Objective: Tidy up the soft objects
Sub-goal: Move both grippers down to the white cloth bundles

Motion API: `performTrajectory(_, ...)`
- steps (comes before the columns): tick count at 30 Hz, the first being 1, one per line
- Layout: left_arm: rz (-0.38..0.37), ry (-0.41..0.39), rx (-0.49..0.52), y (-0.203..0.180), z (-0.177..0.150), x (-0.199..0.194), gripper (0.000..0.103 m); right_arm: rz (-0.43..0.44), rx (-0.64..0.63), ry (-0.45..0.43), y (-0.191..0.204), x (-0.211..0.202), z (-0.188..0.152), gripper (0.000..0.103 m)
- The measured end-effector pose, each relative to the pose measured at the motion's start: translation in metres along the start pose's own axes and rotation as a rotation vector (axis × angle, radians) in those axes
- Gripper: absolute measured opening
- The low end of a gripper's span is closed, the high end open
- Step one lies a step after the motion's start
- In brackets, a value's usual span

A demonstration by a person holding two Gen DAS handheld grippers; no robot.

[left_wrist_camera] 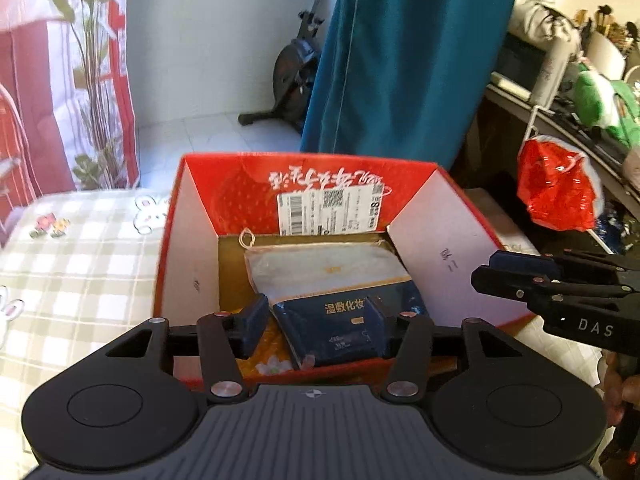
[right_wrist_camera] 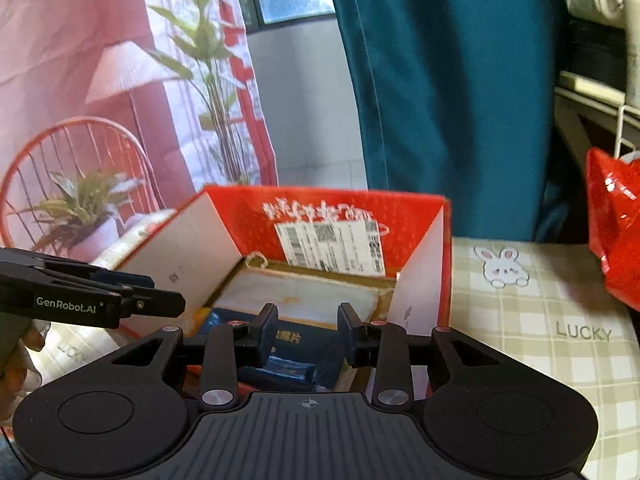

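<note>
Checked tablecloth [left_wrist_camera: 72, 264] flanks the red box [left_wrist_camera: 224, 196] below both half-open, empty grippers [left_wrist_camera: 316, 322] [right_wrist_camera: 308, 332]; teal curtain [left_wrist_camera: 400, 60] beyond.

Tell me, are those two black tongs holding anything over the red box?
Nothing is held. The left tongs and right tongs both hang open above the dark blue soft packet lying in the red cardboard box.

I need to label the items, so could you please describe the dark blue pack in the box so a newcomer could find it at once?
On the checked cloth stands an open red box with a shipping label inside its far wall. On its floor two flat packs overlap. The blue pack is the nearer, top one, dark with gold lettering, unlike the pale pack behind it.
</note>
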State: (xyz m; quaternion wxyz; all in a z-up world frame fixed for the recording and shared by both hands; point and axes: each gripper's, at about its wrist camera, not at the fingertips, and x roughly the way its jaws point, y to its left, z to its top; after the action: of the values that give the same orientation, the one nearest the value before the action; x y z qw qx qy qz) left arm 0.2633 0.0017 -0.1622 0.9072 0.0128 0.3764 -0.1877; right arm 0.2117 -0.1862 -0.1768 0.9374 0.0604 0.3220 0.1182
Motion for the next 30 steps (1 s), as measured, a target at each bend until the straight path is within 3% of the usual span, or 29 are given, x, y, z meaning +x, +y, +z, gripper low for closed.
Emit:
performTrajectory(6, 0.005, -0.018, 0.011, -0.006, -0.016, -0.038, 0.055, 0.041, 0.009, -0.057, 0.014, -0.037, -0.011, 0.032)
performTrajectory(13, -0.011, 0.001, -0.042, -0.003, -0.057, -0.073, 0.055, 0.082, 0.000, -0.043, 0.033, -0.069, -0.040, 0.032)
performTrajectory(20, -0.042, 0.044, -0.094, -0.009, -0.110, -0.098, 0.055, 0.094, -0.017, 0.038, 0.042, -0.093, -0.081, 0.034)
performTrajectory(30, -0.037, 0.167, -0.133, -0.013, -0.158, -0.085, 0.055, 0.092, 0.019, 0.206, 0.043, -0.111, -0.136, 0.052)
